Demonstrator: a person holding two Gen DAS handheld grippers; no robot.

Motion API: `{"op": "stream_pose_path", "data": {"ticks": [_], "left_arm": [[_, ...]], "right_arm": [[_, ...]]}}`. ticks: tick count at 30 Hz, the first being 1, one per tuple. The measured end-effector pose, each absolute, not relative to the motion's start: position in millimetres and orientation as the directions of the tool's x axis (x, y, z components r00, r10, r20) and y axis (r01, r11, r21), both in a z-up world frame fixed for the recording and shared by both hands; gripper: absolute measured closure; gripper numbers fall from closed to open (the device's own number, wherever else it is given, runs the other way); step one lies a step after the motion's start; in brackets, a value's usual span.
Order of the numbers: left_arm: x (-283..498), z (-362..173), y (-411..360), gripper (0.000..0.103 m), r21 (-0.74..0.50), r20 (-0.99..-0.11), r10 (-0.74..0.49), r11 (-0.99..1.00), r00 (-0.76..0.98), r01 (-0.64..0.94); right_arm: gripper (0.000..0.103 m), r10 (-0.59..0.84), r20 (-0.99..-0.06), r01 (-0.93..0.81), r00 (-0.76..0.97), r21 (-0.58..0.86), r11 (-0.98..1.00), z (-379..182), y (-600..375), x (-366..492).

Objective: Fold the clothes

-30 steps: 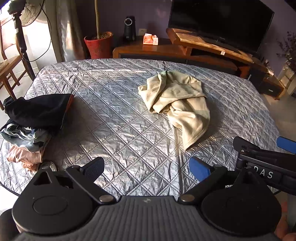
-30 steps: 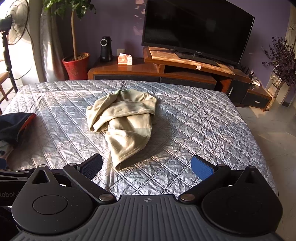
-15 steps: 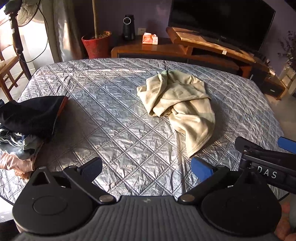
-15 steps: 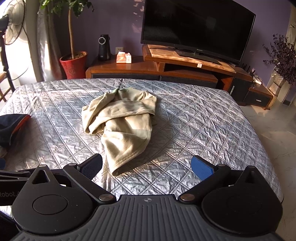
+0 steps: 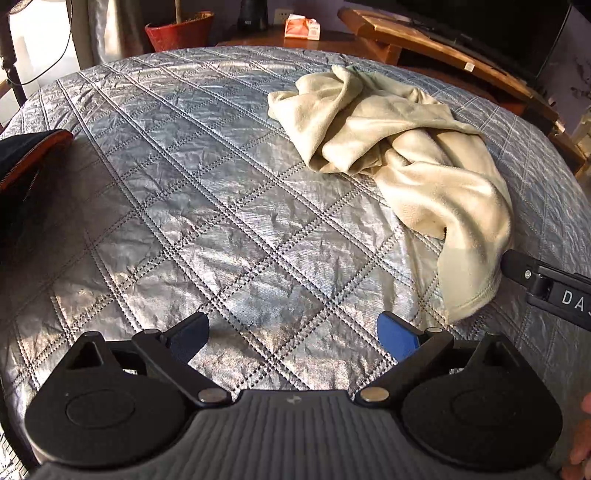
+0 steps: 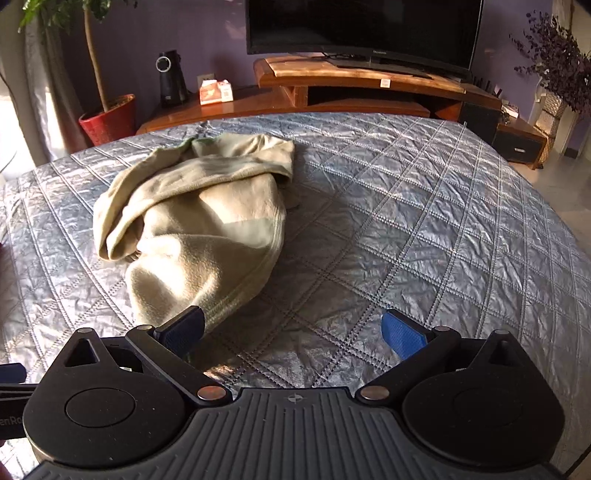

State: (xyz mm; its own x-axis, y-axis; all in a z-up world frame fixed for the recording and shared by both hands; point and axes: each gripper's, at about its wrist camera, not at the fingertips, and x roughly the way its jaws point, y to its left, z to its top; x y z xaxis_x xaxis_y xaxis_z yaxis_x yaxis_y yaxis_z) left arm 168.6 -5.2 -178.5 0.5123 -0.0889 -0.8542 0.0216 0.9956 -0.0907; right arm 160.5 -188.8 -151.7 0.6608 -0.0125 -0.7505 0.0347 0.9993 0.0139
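Two grippers are in your hands, the left gripper and the right gripper, each with its jaws spread wide and holding nothing. The letters "DA" read on the black bar at the right edge of the left view. The crumpled beige garment lies left of centre on the silver quilted cover, with a television at top centre.
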Motion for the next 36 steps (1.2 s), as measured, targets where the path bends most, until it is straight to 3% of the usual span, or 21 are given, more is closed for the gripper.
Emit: {"op": "stream_pose_path", "data": {"ticks": [8,15,22,27,30,36], "left_arm": [[183.7,-187.5,-23.5,0.000,0.006,-0.752,0.006,1.000,0.659,-0.002],[169.2,-193.1,-30.7,0.000,0.019,-0.650,0.043,0.999,0.759,-0.040],[161.4,-188.0,-46.2,0.000,0.124,-0.619,0.118,0.991,0.777,-0.052],[161.7,-186.9,-24.9,0.001,-0.020,-0.638,0.024,0.999,0.769,-0.047],[160.1,-184.4,-33.4,0.000,0.034,-0.645,0.057,0.998,0.762,-0.046],[154.2,-184.0,-36.0,0.000,0.021,-0.648,0.048,0.999,0.760,-0.046]], "right_arm": [[0.000,0.014,-0.713,-0.015,0.701,0.004,1.000,-192.2,-173.6,175.5],[0.000,0.048,-0.643,-0.058,0.764,0.006,0.998,-203.9,-171.5,178.3],[0.000,0.053,-0.643,-0.057,0.764,0.015,0.998,-201.6,-172.5,179.5],[0.000,0.052,-0.643,-0.057,0.764,0.014,0.998,-201.5,-172.3,179.3],[0.000,0.052,-0.643,-0.057,0.764,0.014,0.998,-201.3,-172.3,179.3],[0.000,0.052,-0.644,-0.057,0.763,0.013,0.998,-201.7,-172.8,179.1]]}}
